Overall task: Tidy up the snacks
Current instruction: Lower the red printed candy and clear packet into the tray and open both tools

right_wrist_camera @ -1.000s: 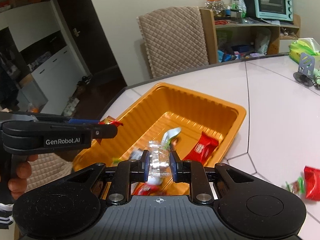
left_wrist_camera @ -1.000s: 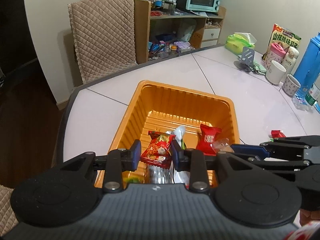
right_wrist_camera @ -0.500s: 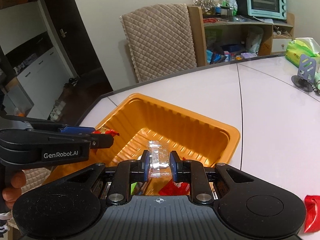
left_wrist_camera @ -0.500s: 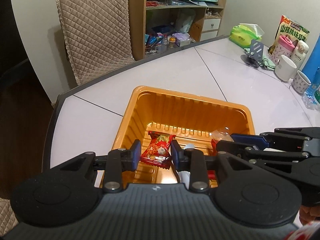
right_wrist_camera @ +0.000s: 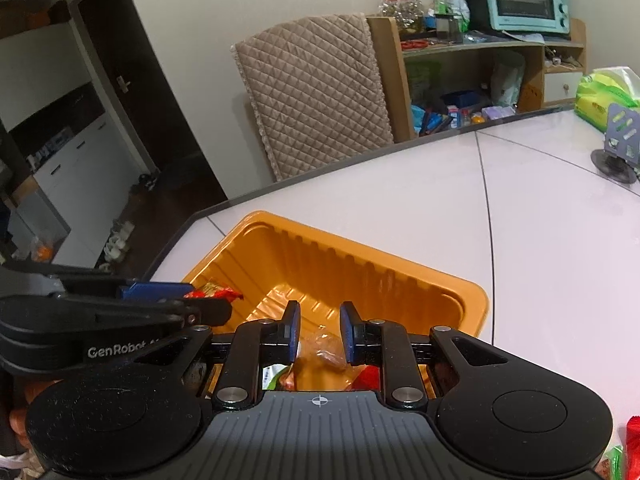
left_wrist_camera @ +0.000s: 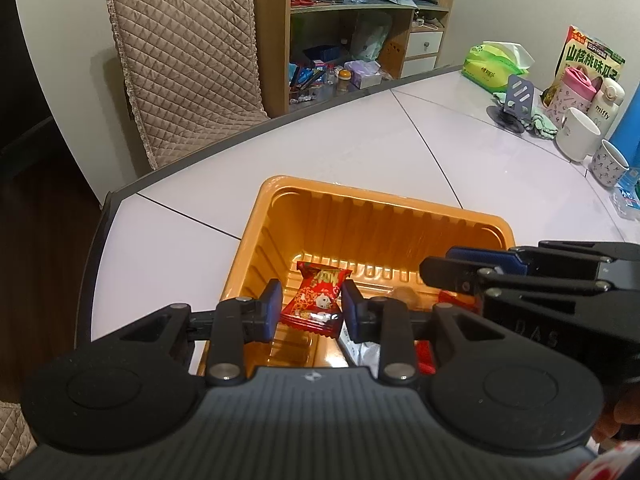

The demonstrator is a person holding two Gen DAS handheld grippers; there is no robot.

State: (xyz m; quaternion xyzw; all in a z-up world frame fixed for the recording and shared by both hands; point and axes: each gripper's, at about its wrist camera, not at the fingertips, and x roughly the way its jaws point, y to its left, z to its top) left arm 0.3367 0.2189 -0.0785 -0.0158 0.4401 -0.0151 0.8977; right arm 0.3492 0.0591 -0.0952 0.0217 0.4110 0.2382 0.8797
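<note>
Holding two snacks over the orange tray point(left_wrist_camera: 400, 216) on the white table point(left_wrist_camera: 360, 144).

My left gripper point(left_wrist_camera: 308, 308) has its fingers drawn in on a red printed candy packet point(left_wrist_camera: 316, 300), pinched by both sides above the tray's near left corner. My right gripper point(right_wrist_camera: 319, 334) has its fingers nearly together, with a clear-wrapped brownish sweet point(right_wrist_camera: 325, 350) between them; how firmly the pads press it I cannot tell. Below them, on the tray floor, lie a red wrapper point(right_wrist_camera: 366, 376) and a green-and-white packet point(right_wrist_camera: 274, 374). Another red snack point(right_wrist_camera: 632, 440) sits on the table at my far right.
</note>
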